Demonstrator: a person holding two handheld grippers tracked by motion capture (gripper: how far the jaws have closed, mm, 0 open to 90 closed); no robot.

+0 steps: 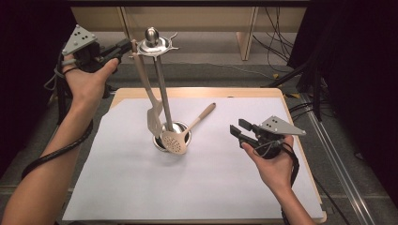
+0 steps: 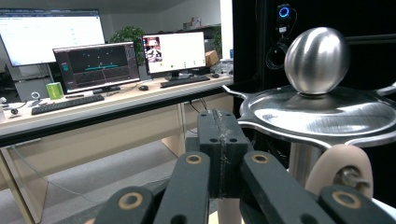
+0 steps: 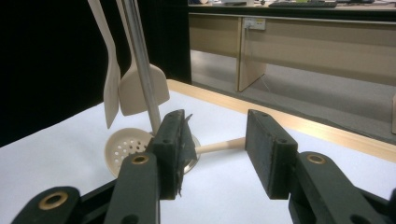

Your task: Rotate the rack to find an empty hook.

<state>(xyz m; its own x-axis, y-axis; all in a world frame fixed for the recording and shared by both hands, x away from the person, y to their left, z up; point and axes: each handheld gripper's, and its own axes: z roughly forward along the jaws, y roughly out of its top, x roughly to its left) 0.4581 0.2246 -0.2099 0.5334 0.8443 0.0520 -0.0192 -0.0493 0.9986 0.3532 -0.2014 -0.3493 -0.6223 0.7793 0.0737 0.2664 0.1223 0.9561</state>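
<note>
Utensil rack: we see a polished steel stand [image 1: 162,89] with a ball finial [image 2: 317,59], a hooked top disc and a round base, standing mid-bench on the white sheet [image 1: 141,187].
Hung items: two beige plastic turners [image 1: 151,101] hang from the top hooks beside the post; in the right claw's view they hang clear of the sheet [image 3: 126,88].
Loose item: a beige perforated skimmer spoon [image 1: 180,136] lies with its bowl against the rack's base and its handle slanting away to the right.
Left claw [image 1: 126,47]: jaws pressed together on nothing, level with the top disc and just beside a hung handle's end [image 2: 340,173].
Right claw [image 1: 240,131]: jaws standing apart and empty, resting low over the sheet, pointed at the skimmer, well short of it.
Step in hand: we judge one turner freshly hung, the skimmer remaining.
Next move: we expect the right claw to close on the skimmer's handle, then lift its eyelet onto a free hook.
</note>
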